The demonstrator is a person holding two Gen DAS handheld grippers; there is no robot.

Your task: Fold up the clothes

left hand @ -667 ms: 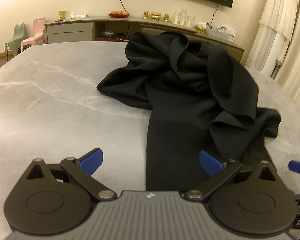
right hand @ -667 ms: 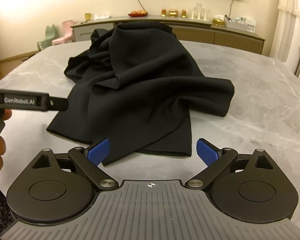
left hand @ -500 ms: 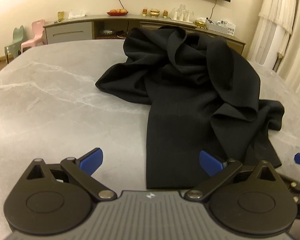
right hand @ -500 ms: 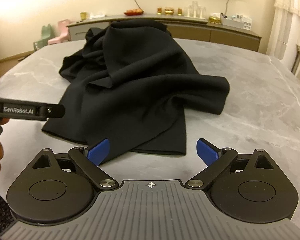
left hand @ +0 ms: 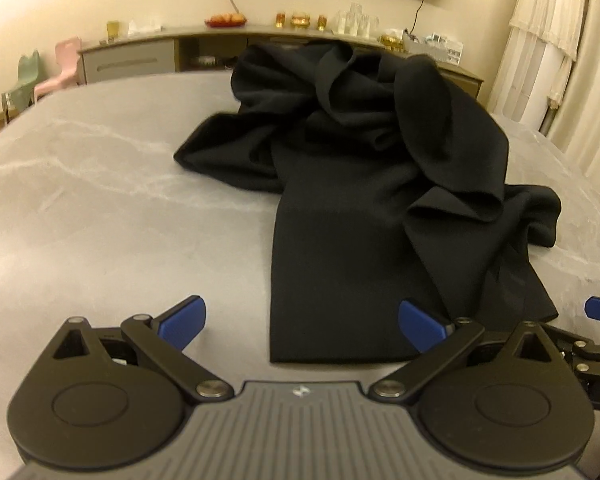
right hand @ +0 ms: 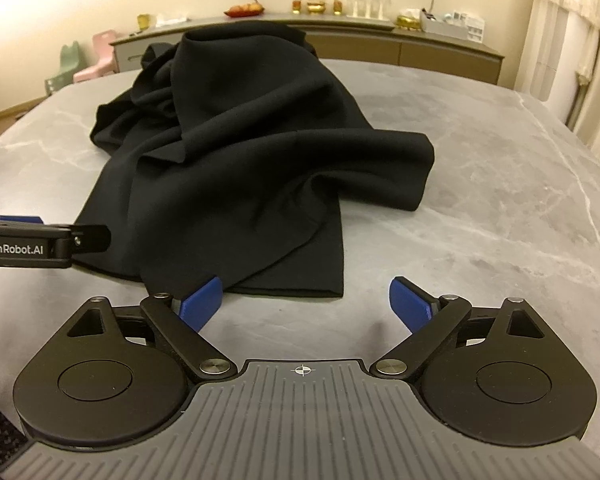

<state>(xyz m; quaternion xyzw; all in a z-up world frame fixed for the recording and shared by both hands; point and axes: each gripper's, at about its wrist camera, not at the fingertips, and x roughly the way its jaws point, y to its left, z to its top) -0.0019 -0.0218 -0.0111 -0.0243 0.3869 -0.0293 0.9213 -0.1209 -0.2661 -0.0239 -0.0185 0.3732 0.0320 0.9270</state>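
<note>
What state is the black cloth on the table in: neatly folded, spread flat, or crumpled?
Crumpled. The cloth lies bunched in a heap of loose folds, with only one flat strip reaching its near edge on the table.

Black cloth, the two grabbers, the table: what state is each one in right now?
Black cloth: crumpled in a heap, one flat end toward the grabbers, unfolded.
Left grabber: open, holding nothing.
Right grabber: open, holding nothing, just short of the cloth's edge.
Table: bears only the cloth.
</note>
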